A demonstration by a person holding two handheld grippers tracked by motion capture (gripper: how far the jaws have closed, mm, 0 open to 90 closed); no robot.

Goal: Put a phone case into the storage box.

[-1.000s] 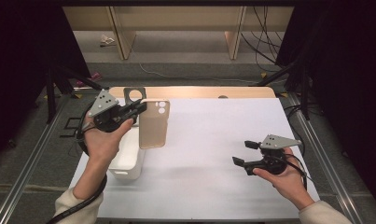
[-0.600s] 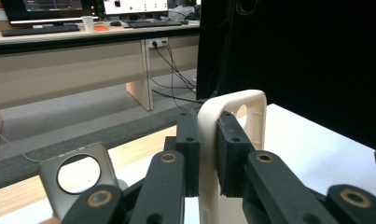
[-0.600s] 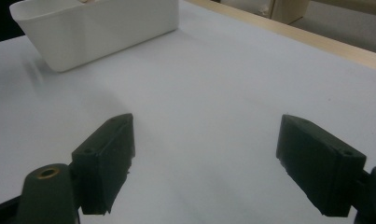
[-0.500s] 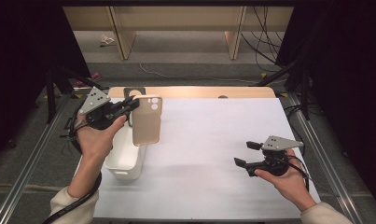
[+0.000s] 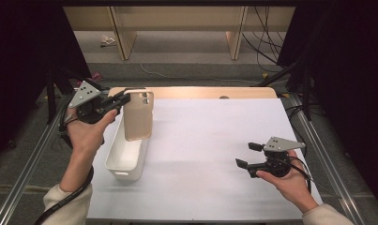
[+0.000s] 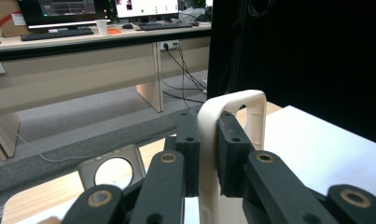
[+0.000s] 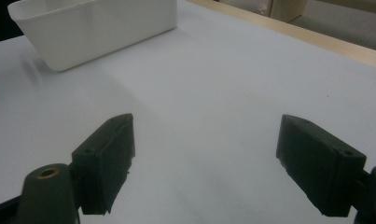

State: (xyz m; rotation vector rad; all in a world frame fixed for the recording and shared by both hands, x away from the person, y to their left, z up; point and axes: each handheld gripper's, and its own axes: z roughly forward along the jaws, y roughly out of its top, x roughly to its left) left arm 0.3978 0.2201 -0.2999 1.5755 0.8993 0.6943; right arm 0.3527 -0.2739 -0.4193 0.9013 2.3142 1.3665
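Directly below the held phone case (image 5: 139,117) sits a white bin (image 5: 125,157).

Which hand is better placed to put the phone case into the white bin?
Left: its tongs already clamp the phone case above the white bin. The right tongs are open, far across the table.

Grey carpet floor (image 5: 186,49), wooden desks (image 6: 83,60) with monitors (image 6: 59,9), black curtains (image 5: 22,70).

wooden desks (image 5: 177,18) beyond the table (cables (image 5: 264,28) trailing).
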